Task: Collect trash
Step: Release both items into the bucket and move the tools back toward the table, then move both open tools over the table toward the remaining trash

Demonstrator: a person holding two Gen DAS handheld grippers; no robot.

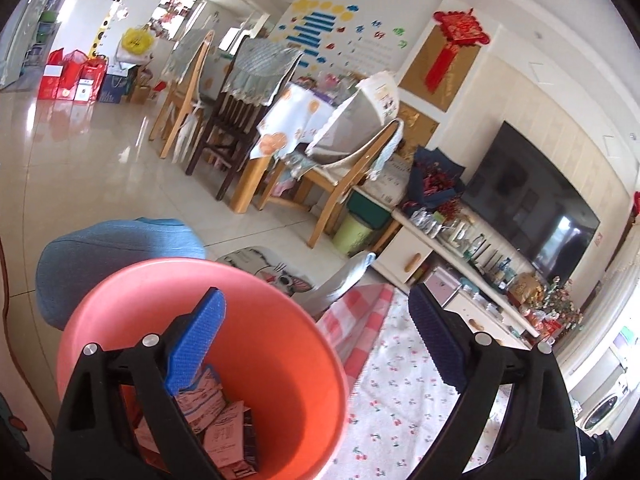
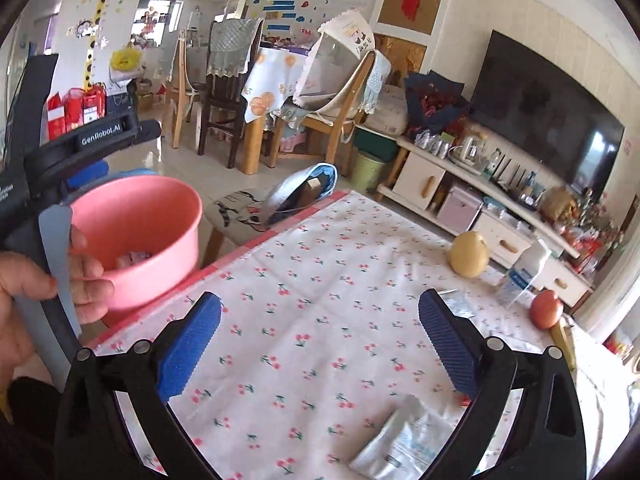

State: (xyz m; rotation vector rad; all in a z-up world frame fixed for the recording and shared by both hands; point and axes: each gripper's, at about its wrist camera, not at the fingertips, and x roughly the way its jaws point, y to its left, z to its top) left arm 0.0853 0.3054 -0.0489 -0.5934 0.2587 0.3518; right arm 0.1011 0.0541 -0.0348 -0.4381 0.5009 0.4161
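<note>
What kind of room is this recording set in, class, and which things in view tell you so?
Most likely a home's combined living and dining room: a large television on a low white cabinet, wooden dining chairs around a cloth-covered dining table, and children's wall stickers.

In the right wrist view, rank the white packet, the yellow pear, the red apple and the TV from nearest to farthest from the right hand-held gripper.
From the right hand-held gripper:
1. White packet, on the tablecloth just below its right finger.
2. Red apple, at the table's right edge.
3. Yellow pear, further up the table.
4. TV, against the far wall.
</note>
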